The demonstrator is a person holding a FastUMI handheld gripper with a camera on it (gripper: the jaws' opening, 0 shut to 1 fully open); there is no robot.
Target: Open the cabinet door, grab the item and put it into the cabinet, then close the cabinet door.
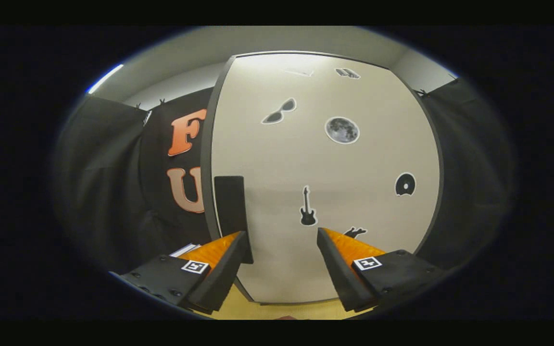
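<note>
A pale cabinet door point(325, 173) stands shut right in front of me, with black stickers of sunglasses, a moon, a guitar and a disc on it. A black rectangular handle point(229, 206) sits on the door near its left edge, just above and beyond my left finger. My gripper point(282, 238) is open, its fingers spread wide with nothing between them, pointing at the lower part of the door close to the handle.
Black cloth booth walls point(108, 192) hang to the left and right of the cabinet. A yellowish surface point(258, 310) lies below the door between my fingers. Something white point(184, 250) peeks out beside my left finger.
</note>
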